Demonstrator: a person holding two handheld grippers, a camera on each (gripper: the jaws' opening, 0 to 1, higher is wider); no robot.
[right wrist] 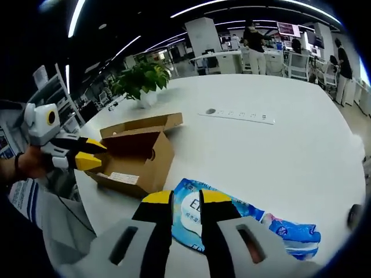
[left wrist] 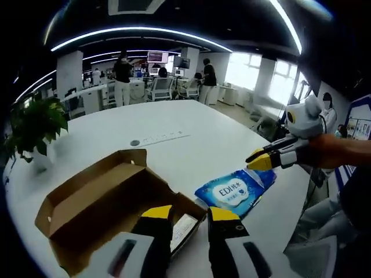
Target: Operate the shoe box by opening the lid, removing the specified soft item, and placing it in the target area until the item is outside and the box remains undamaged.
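Box (left wrist: 104, 202) lies open beside your parted left claw (left wrist: 188, 217); the pack (right wrist: 232, 223) rests on the table (right wrist: 278, 150) under your parted right claw (right wrist: 186, 200), so back off.

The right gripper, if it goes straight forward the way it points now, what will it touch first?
Probably the blue wipes pack, lying on the white table directly beyond the right gripper. The jaws are nearly closed with nothing between; depth is uncertain.
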